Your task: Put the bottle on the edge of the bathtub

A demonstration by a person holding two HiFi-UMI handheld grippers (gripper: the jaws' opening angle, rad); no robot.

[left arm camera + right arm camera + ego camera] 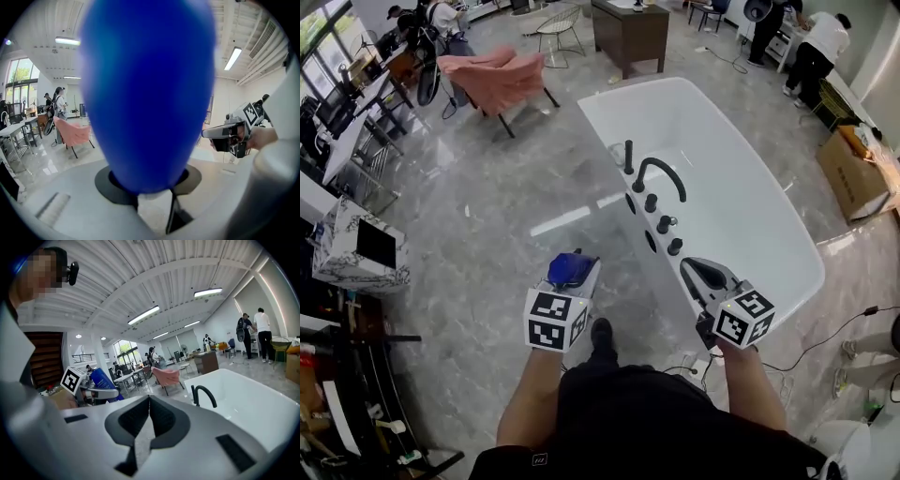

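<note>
The blue plastic bottle [568, 269] is up in the air, clamped in the left gripper [579, 273]. In the left gripper view its glossy body [147, 93] fills nearly everything, with one end seated down at the jaw roots and the jaws pressed in on it from both sides. By the look of it this is a light, smooth container, probably a little slick and a touch squashy, so a grip round the broad body like this one suits it, firm without crushing.

It hangs over the grey marble floor [487, 216], off to the left of the white bathtub [741, 187] and clear of its rim, so it isn't on the edge yet. The black curved faucet [659, 161] and its knobs take up part of the near edge, so the bare rim beside them looks the likelier landing spot.

The right gripper [692, 270] hovers just by the tub, jaws pressed together with nothing between them.
</note>
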